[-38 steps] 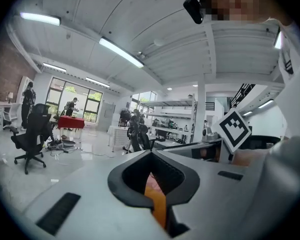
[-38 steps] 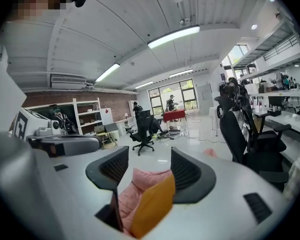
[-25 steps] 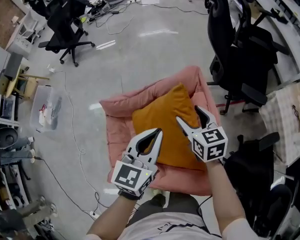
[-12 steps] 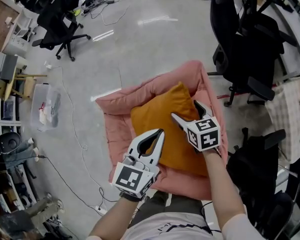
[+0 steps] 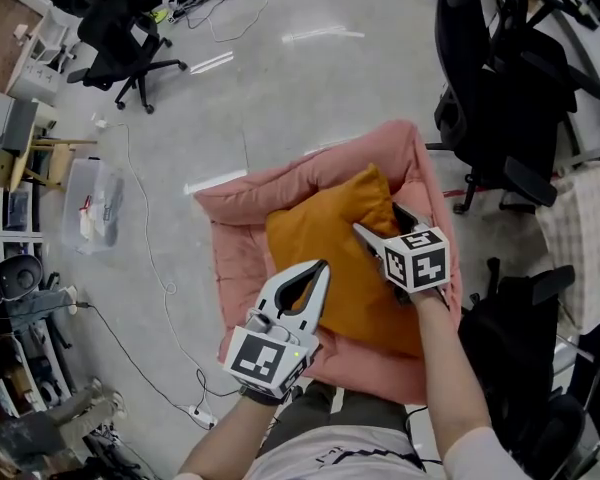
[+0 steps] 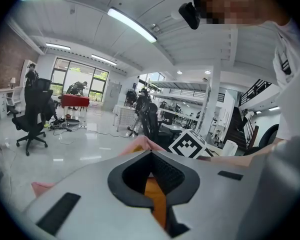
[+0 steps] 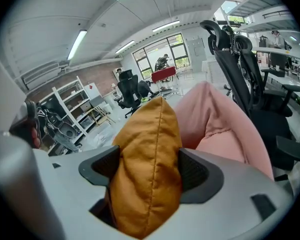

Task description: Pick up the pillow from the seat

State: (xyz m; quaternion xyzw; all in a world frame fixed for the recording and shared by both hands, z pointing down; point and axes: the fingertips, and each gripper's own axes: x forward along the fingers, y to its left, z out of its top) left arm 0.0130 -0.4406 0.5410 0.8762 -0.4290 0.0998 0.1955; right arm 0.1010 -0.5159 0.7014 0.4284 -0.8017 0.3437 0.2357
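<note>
Right tongs [image 5: 378, 220]: spread to full width and set astride the right-hand edge of the orange pillow [image 5: 325, 238]. In the right gripper view the pillow's seamed edge fills the gap, with fabric lying against both pads, but no squeeze or crease shows. Judged positioned for a grip, not yet gripping. Taking the edge rather than the flat face gives the jaws a part narrow enough to close on.

Left tongs [image 5: 318, 268]: pressed together at the tips, holding nothing. They hover over the pillow's lower left part. In the left gripper view only a strip of orange shows through the opening behind the tips. Judged to be standing by.

Pillow: lies tilted at the middle of the head view, in the hollow of the pink padded seat [image 5: 235, 258], whose raised rim cradles it. Not lifted.

Surroundings: the seat stands on a grey floor [image 5: 280, 88], with a black office chair [image 5: 490, 78] near it at upper right
</note>
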